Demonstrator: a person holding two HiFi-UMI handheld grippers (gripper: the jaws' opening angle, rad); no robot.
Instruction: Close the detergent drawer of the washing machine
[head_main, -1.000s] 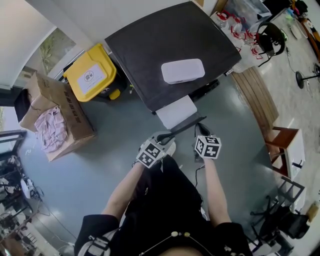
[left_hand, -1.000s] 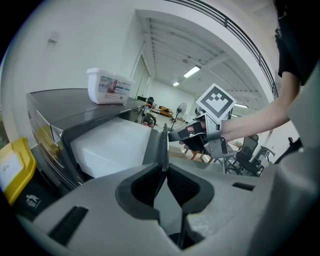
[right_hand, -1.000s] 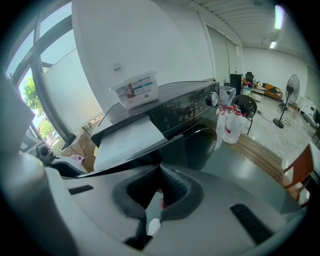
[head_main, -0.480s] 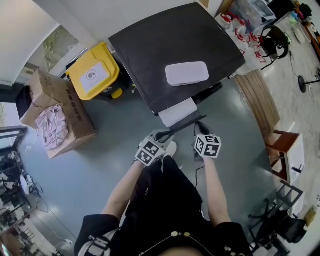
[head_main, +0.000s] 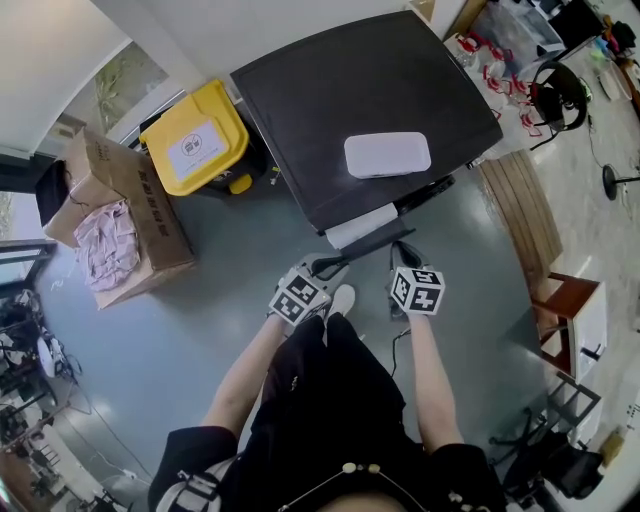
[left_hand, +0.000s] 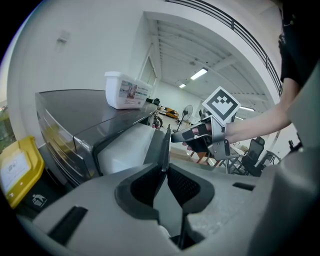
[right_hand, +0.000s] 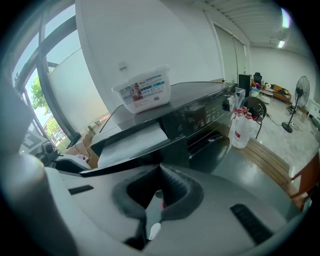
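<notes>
The dark washing machine (head_main: 330, 90) has its white detergent drawer (head_main: 360, 225) sticking out a short way, with a dark front panel (head_main: 375, 243). My left gripper (head_main: 325, 267) is shut on the left end of that panel; in the left gripper view the panel's thin edge (left_hand: 164, 147) runs between the pads at my left gripper (left_hand: 167, 175). My right gripper (head_main: 400, 250) is shut with nothing in it, its tip against the panel's right end. In the right gripper view the panel (right_hand: 150, 157) lies just ahead of my right gripper (right_hand: 160, 192).
A white detergent box (head_main: 387, 154) rests on the machine's top. A yellow bin (head_main: 195, 150) and a cardboard box (head_main: 150, 230) holding cloth stand to the left. A wooden bench (head_main: 515, 205), a chair (head_main: 570, 300) and bottles (head_main: 490, 70) are to the right.
The drawer has slid further into the machine, showing less white. Both grippers have moved with it toward the machine.
</notes>
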